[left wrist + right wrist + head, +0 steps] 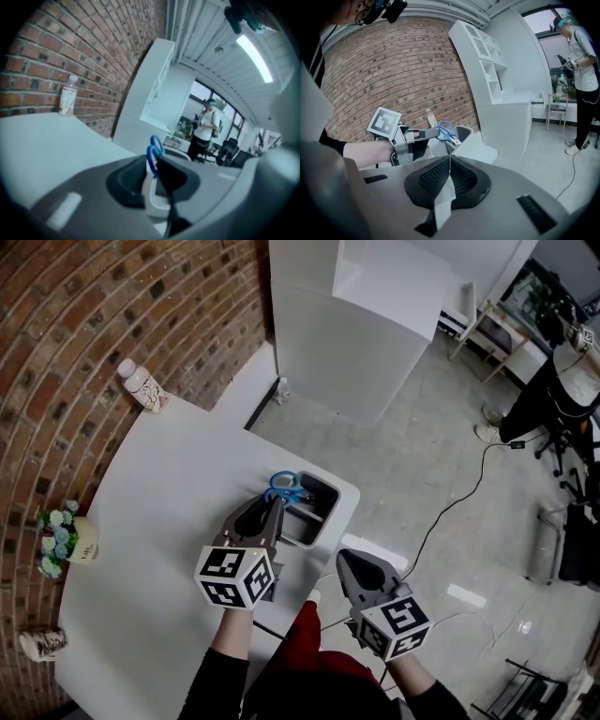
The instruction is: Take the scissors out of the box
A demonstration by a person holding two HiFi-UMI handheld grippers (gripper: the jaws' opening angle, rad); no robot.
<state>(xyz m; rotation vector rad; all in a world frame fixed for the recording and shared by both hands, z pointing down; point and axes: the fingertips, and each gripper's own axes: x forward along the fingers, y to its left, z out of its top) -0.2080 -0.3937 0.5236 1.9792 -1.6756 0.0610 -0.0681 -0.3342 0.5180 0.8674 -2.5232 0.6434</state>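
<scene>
Blue-handled scissors [284, 487] stand in the mouth of a small grey box [302, 532] at the right edge of the white table [159, 521]. My left gripper [275, 505] reaches them from the near side and is shut on the handles. In the left gripper view the blue loops [153, 152] stick up between the left gripper [153, 164] jaws. The right gripper view shows the scissors [446, 130] tilted over the box [462, 132], blades pointing down into it. My right gripper [343, 559] hangs off the table's edge, right of the box, and the right gripper [450, 159] is shut on nothing.
A plastic bottle [142, 386] stands at the table's far corner by the brick wall. A pot of flowers [66, 538] and a small cup [42, 643] sit on the left side. A white shelf unit [361, 324] rises beyond the table. A person [581, 70] stands far off.
</scene>
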